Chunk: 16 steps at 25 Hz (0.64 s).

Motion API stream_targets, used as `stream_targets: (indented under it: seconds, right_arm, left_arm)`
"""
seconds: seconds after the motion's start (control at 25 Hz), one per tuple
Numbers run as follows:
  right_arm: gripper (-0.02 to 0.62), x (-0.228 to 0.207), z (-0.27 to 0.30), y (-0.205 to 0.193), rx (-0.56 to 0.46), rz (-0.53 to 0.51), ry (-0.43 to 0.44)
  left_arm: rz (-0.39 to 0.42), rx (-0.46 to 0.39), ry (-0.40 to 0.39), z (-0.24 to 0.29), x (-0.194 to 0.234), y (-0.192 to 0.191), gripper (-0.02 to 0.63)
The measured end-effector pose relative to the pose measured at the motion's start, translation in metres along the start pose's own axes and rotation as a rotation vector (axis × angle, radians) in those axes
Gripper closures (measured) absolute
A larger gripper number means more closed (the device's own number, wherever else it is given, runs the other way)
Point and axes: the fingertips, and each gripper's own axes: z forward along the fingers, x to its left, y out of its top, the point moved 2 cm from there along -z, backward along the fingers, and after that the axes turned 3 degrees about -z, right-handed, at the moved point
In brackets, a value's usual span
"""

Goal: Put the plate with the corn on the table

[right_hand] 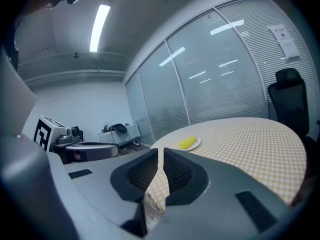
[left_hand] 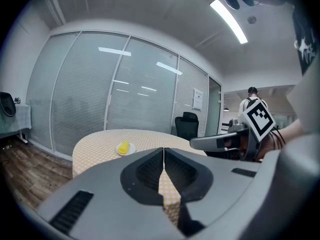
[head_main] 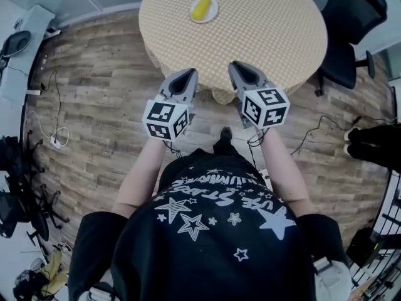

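A small white plate [head_main: 203,10] holding a yellow corn cob [head_main: 200,8] rests on the far side of the round table [head_main: 263,30], which has a yellow checked cloth. Both grippers hang side by side over the table's near edge, well short of the plate. My left gripper [head_main: 190,73] is shut and holds nothing. My right gripper [head_main: 235,66] is also shut and holds nothing. In the left gripper view the plate [left_hand: 125,148] lies beyond the closed jaws of the left gripper [left_hand: 163,152]. The right gripper view shows the plate [right_hand: 189,143] past the right gripper [right_hand: 161,153].
A black office chair [head_main: 349,27] stands right of the table. Cables [head_main: 53,130] run over the wooden floor at the left, near a grey desk [head_main: 22,49]. A glass wall [left_hand: 115,94] rises behind the table. A person [left_hand: 251,101] stands far off.
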Motion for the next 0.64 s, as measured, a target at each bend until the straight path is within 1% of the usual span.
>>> stream_targets:
  seconds: [0.28, 0.4, 0.64]
  right_arm:
    - [0.546, 0.034, -0.036, -0.013, 0.000, -0.004, -0.053]
    - [0.546, 0.048, -0.050, -0.027, 0.015, 0.010, -0.070]
    - [0.548, 0.079, -0.070, -0.051, 0.040, 0.020, -0.094]
  left_arm:
    - [-0.004, -0.022, -0.029, -0.043, -0.016, -0.008, 0.594]
    - [-0.002, -0.026, -0.017, -0.064, -0.018, -0.016, 0.594]
    - [-0.020, -0.007, -0.009, -0.103, -0.018, -0.039, 0.594]
